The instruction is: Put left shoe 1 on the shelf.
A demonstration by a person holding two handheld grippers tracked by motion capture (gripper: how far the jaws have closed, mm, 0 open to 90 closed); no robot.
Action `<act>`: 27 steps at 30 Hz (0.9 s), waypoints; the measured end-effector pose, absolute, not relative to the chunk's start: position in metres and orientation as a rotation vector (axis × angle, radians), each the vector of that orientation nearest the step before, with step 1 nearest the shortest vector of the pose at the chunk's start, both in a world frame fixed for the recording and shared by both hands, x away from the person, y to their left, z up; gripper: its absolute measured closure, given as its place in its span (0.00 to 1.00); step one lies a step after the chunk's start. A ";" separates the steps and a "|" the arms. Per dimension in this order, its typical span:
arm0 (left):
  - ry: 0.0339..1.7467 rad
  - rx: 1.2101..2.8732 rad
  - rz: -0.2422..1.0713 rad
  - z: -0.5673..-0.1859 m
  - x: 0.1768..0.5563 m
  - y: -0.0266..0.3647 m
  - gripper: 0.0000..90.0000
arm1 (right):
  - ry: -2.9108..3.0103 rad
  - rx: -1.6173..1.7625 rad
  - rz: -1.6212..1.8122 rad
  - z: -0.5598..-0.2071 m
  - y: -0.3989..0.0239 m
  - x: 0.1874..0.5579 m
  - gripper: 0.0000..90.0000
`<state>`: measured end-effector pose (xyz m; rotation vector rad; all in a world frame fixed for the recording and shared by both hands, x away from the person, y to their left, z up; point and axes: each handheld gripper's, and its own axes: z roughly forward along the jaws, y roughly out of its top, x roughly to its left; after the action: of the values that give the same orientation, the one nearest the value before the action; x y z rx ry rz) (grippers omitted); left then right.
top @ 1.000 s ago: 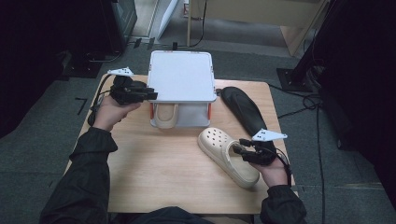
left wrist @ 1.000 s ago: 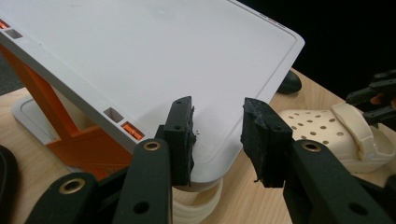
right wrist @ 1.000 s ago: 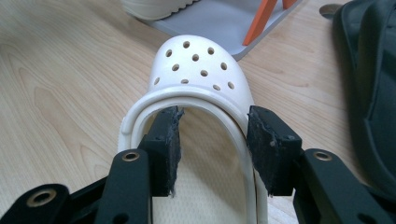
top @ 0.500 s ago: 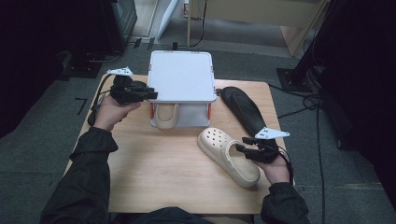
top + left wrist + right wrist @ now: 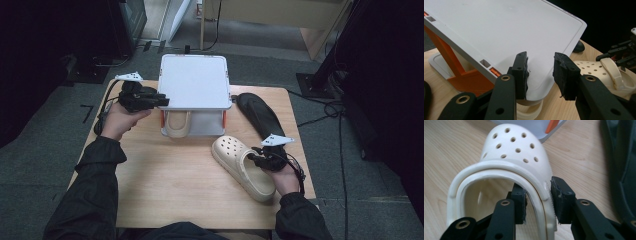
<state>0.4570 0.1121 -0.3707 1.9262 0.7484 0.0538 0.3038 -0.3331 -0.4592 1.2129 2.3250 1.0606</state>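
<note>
On the wooden table [image 5: 165,185] in the high view lie two cream clogs: one clog [image 5: 242,167] in the open at the right, a second clog [image 5: 176,125] tucked under the white two-tier rack [image 5: 195,82], and one black insole [image 5: 260,117] beside the rack. The right gripper [image 5: 256,156] sits at the free clog's side wall; the left gripper [image 5: 161,101] rests at the rack's left edge. From the left gripper view, its jaws stand apart over the rack's top shelf [image 5: 506,27] corner, and whether they pinch it is unclear. Seen in the right gripper view, the jaws have just been closing and clamp the clog's [image 5: 514,157] side wall, one jaw inside, one outside.
</note>
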 end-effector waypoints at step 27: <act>0.747 1.926 0.056 -0.371 0.457 0.112 0.72 | 2.288 1.341 1.070 -0.452 -0.265 0.292 0.73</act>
<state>0.4570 0.1119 -0.3708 1.9262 0.7474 0.0560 0.2924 -0.2646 -0.4517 1.3410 2.2875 1.0696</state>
